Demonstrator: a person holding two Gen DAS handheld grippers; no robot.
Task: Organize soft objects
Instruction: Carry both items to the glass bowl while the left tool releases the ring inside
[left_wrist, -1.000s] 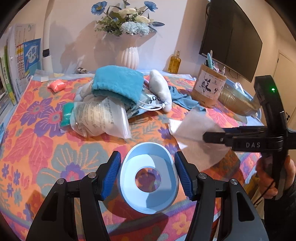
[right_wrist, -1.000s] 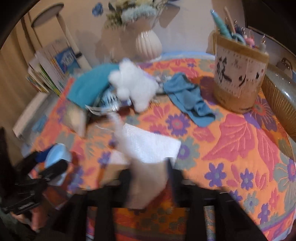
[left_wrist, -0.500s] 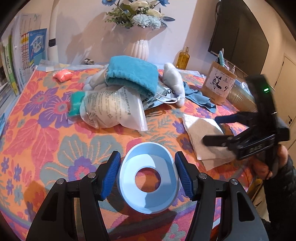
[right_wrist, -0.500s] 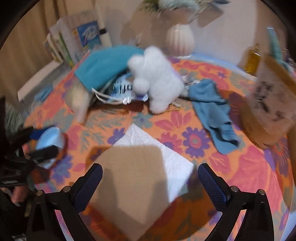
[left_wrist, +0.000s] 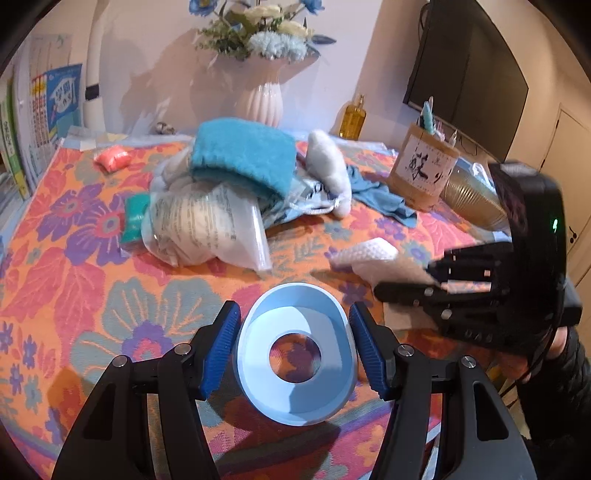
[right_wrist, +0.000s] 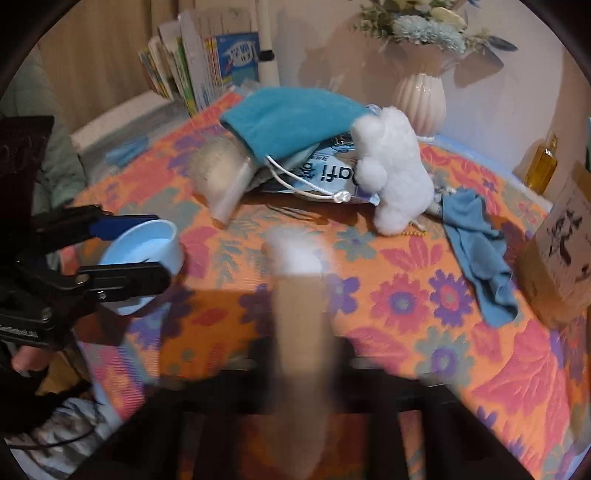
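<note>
1. The left gripper (left_wrist: 293, 350) is holding a pale blue ring-shaped holder (left_wrist: 295, 354) between its blue pads, tilted with the opening facing up and away from it; the jaws are standing about half apart on the holder's sides, just over the flowered tablecloth (left_wrist: 74, 266).
2. The right gripper (right_wrist: 299, 354) has just been closing, and its jaws are now nearly together, pinching a white paper napkin (left_wrist: 369, 258); the napkin is bunching into a narrow strip that runs forward from the fingertips, blurred in the right wrist view.
3. The napkin is sitting ahead and to the right of the left gripper, near the holder's rim but apart from it.
4. The step in hand appears to be feeding the napkin into the holder; doing it well probably means keeping the holder steady, keeping the pinch near the napkin's end so the free tip leads, and aiming that tip at the central hole; a loose corner could be catching on the rim.
5. Counting the soft things beyond both grippers: one teal pouch (left_wrist: 243, 158), one white plush toy (right_wrist: 395, 173), one blue cloth (right_wrist: 480, 251), one clear bag with pale filling (left_wrist: 207, 229), one small pink packet (left_wrist: 112, 160), one small green packet (left_wrist: 135, 218); there is one napkin and one holder.
</note>
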